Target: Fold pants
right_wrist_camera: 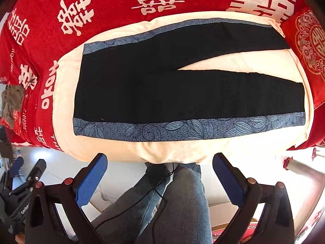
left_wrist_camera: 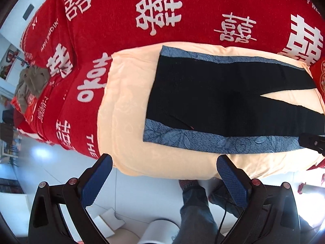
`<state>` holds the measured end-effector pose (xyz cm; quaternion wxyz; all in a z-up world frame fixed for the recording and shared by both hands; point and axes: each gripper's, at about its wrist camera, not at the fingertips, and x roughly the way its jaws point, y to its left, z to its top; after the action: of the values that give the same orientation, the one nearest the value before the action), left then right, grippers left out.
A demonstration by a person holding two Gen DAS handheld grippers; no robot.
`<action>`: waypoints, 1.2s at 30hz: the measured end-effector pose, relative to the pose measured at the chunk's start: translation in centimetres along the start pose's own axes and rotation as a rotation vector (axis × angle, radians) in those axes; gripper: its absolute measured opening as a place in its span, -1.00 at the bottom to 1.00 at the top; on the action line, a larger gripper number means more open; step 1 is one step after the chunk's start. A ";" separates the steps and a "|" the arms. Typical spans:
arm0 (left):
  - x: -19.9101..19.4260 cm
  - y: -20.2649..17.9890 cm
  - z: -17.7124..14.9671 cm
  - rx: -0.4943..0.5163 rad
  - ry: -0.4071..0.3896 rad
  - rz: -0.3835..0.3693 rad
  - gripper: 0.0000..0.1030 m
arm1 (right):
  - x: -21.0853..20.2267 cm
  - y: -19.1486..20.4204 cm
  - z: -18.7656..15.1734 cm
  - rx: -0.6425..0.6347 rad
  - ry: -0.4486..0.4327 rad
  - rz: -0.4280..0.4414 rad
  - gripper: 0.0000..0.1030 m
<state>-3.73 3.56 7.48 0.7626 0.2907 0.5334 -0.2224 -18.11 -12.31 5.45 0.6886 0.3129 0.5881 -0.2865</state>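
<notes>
My left gripper (left_wrist_camera: 164,174) hangs with its jaws spread wide and nothing between them; my right gripper (right_wrist_camera: 160,172) is the same, wide apart and bare; both sit off the near edge of the bed, above a pale tiled floor (left_wrist_camera: 50,174); the black pants (right_wrist_camera: 182,93) with blue leaf-patterned side bands lie flat, legs parted, on a cream quilt (right_wrist_camera: 182,150); beneath it spreads a red blanket (left_wrist_camera: 113,6) with white characters; a red cushion (right_wrist_camera: 304,46) sits just beyond the hems.
</notes>
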 end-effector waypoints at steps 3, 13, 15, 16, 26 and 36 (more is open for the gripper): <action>0.4 1.1 0.2 0.007 -0.007 -0.003 1.00 | 0.2 1.5 -0.2 -0.008 -0.009 -0.008 1.00; 2.2 2.4 0.9 0.025 0.012 -0.032 1.00 | 0.5 1.9 -0.8 0.062 -0.018 -0.034 1.00; 2.4 2.3 1.1 0.038 0.013 -0.041 1.00 | 0.5 1.8 -0.8 0.075 -0.019 -0.040 1.00; 2.5 2.2 1.2 0.046 0.013 -0.044 1.00 | 0.5 1.8 -0.9 0.080 -0.020 -0.044 1.00; 3.2 2.1 1.8 0.068 0.035 -0.066 1.00 | 0.6 1.6 -1.1 0.110 -0.014 -0.066 1.00; 3.9 2.0 1.6 0.073 0.064 -0.079 1.00 | 1.1 1.8 -1.4 0.108 0.001 -0.070 1.00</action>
<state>-0.07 3.84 4.58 0.7246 0.3041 0.5602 -0.2622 -17.48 -10.06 4.39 0.6602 0.3289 0.5827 -0.3413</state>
